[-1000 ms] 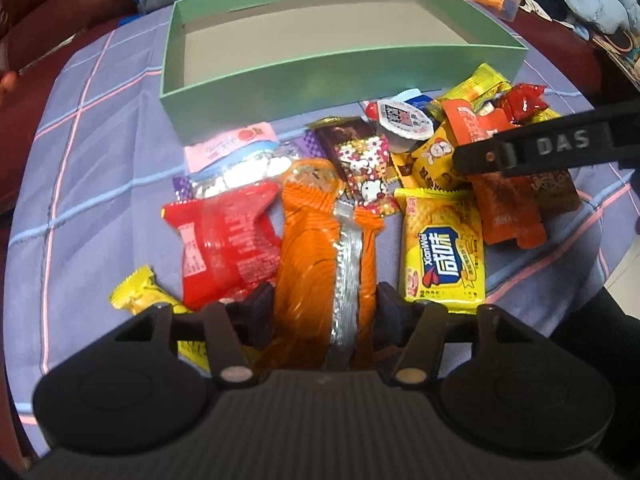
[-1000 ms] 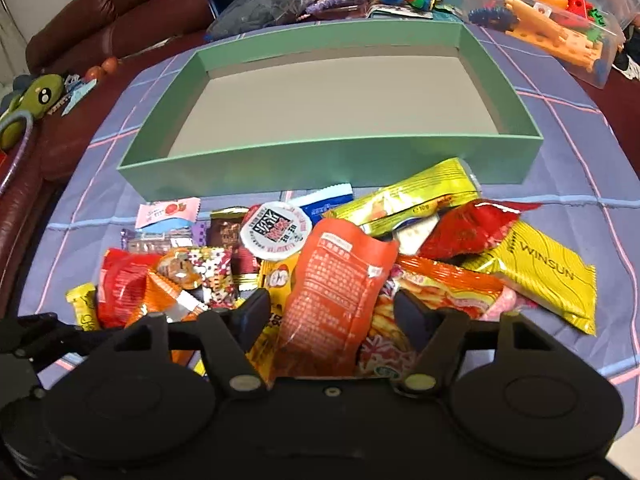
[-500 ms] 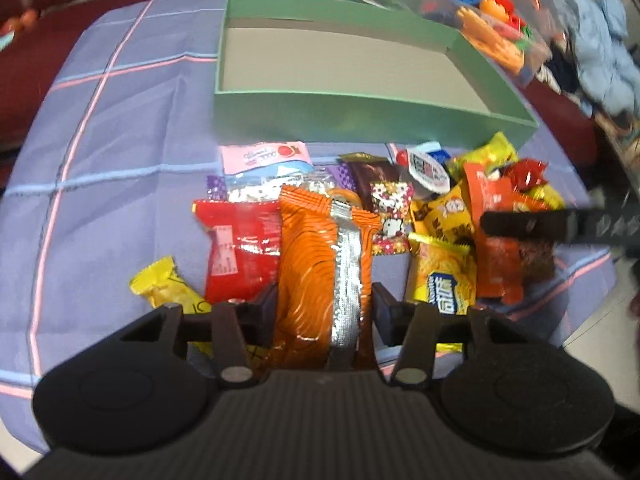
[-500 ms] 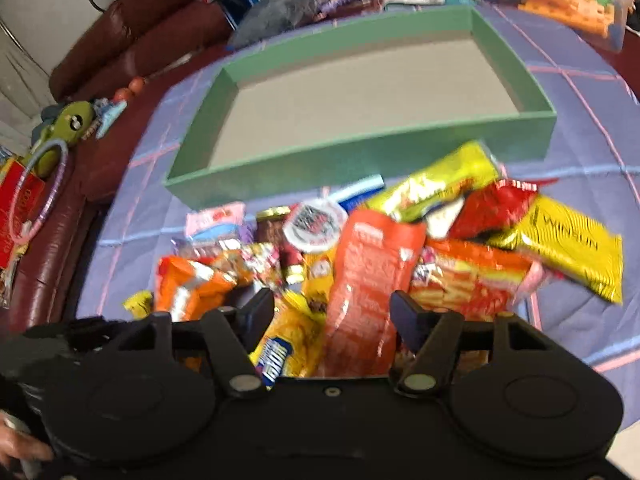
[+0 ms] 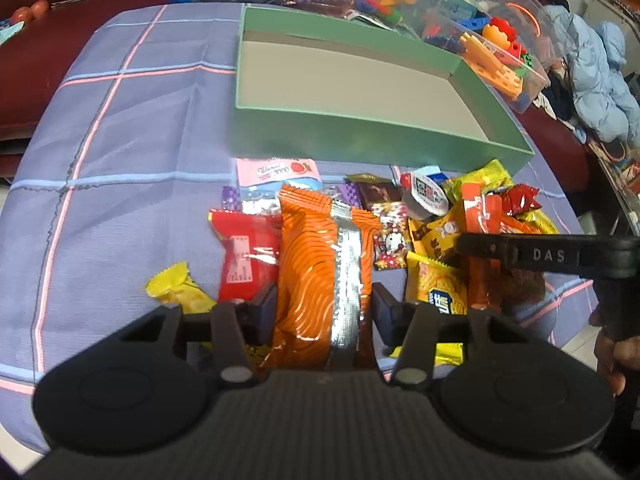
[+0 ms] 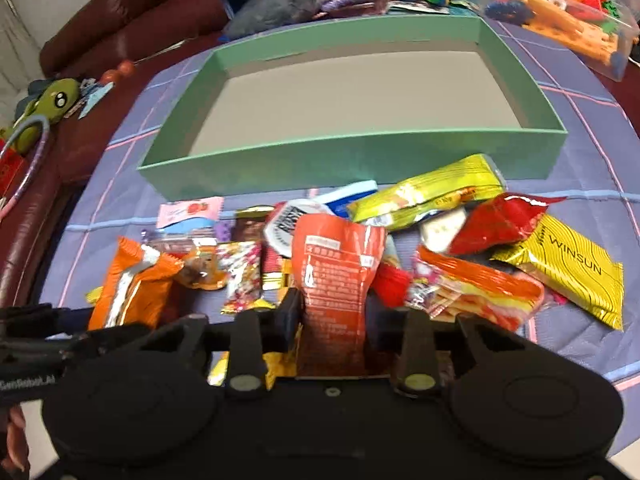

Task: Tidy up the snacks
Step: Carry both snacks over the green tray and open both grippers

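Crinkly foil and plastic wrappers are lying in a loose heap on the checked cloth (image 5: 132,128), just in front of the near wall of the green box (image 6: 360,152), which is standing with nothing in it yet. Using that box as the marker: the left gripper (image 5: 323,308) is gripping the lower end of an orange striped packet (image 5: 316,264) with a silver seam, in front of the box's left half, with a red packet (image 5: 244,256) touching it on the left. The right gripper (image 6: 333,316) is clamping the bottom of an orange-red pouch (image 6: 334,268) in front of the box's middle, its pads pinching the pouch into a narrow waist. A yellow packet (image 6: 568,268) and a long yellow-green one (image 6: 428,196) are lying toward the box's right end.

Both packets look light and soft, probably puffed with air, so they are likely to bend and flop above the pads as they go up. The film looks slick; a hold on the flat crimped end or across the narrow width should be safer than squeezing the plump middle, where the contents could crush. Neighbours are overlapping the pouch, so something may get dragged along.
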`<state>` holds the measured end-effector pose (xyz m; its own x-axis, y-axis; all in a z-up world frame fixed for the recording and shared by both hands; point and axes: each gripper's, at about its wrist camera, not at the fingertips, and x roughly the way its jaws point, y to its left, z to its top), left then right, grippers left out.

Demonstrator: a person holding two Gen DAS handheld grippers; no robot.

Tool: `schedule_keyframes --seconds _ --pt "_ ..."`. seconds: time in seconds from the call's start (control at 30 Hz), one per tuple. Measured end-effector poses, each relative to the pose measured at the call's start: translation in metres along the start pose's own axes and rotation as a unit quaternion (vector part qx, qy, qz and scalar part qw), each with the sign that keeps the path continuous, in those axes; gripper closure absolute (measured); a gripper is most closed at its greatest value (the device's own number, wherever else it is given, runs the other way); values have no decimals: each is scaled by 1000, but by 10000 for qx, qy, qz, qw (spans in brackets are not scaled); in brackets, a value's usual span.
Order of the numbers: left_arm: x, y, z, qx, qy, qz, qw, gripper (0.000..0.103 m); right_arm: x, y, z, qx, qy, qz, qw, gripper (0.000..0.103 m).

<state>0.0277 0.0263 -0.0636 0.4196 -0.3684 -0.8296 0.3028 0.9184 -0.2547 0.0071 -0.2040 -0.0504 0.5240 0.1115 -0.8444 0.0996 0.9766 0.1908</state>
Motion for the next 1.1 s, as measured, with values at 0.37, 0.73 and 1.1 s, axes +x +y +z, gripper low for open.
schedule_keyframes --seconds 0.37,0.73,1.1 --pt "-20 -5 31 -57 -270 -122 9995 55 -36 -12 26 156 -330 430 9984 74" --pt "1 -11 159 -2 -833 385 9958 55 -30 -79 135 218 -869 -46 9960 74" --pt "98 8 245 -337 -576 881 9939 55 71 -134 217 163 -582 -462 9971 74"
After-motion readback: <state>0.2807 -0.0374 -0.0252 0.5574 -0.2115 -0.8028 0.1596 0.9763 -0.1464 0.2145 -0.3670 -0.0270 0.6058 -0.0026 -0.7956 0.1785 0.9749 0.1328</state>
